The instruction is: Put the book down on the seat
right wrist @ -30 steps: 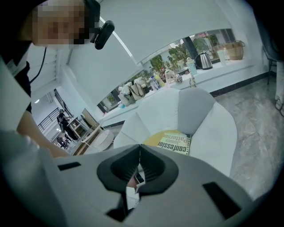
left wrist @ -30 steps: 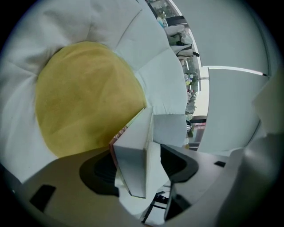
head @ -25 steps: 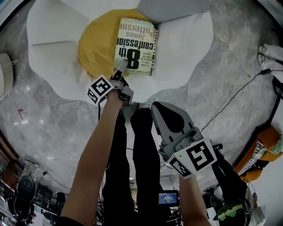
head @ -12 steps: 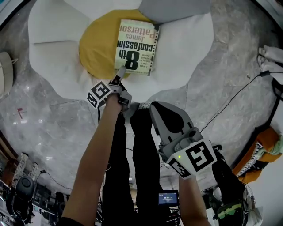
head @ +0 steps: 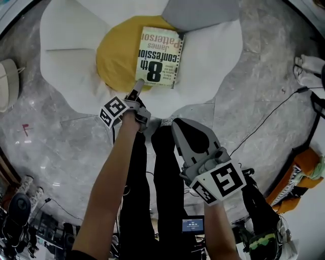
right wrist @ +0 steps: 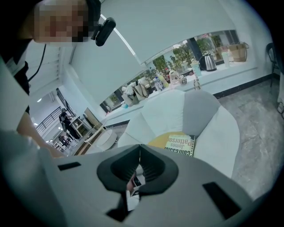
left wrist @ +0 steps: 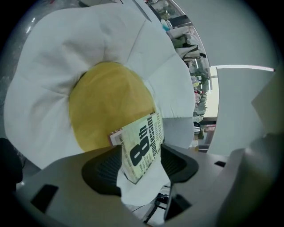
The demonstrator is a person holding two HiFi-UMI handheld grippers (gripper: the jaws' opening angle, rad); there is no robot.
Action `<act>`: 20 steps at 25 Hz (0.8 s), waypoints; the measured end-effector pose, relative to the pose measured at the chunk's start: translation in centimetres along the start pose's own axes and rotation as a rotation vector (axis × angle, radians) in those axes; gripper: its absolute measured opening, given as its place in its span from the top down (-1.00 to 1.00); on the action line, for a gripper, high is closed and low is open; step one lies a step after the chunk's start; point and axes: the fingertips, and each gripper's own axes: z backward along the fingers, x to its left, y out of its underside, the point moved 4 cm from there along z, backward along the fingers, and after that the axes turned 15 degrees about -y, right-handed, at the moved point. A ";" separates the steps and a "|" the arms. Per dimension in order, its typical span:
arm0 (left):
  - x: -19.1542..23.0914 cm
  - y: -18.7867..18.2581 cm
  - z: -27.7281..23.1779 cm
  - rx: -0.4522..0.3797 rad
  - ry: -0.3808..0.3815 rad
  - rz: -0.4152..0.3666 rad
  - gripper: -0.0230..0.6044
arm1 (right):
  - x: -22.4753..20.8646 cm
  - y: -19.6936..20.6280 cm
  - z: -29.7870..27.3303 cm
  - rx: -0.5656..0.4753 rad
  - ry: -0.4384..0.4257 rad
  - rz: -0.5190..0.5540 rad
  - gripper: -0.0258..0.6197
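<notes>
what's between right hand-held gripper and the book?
Only white petal seat cushion and grey floor separate the right hand-held gripper from the cream paperback book, in head view.

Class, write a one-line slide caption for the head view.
Book lying cover-up on the flower-shaped seat, left tool at its near corner.

Left of the book (head: 159,57) the yellow cushion (head: 119,56) lies bare, so I've got room to pass there. Right of the book the white petal (head: 208,61) is flat and bare too. Behind it, the grey backrest (head: 200,12) stands up just beside the far corner and closes that side. At the near corner my left gripper (head: 137,86) sits with its jaws apart around it.
</notes>
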 end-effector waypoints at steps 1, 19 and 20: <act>-0.3 0.0 0.3 0.004 0.007 -0.006 0.02 | 0.2 -0.2 0.2 0.001 0.003 0.003 0.87; -11.3 -0.2 9.8 -0.006 0.065 -0.181 0.73 | 6.3 -6.7 2.6 0.063 0.044 0.041 0.87; -11.9 -0.1 10.4 0.000 0.079 -0.184 0.79 | 6.7 -7.1 3.0 0.060 0.049 0.039 0.87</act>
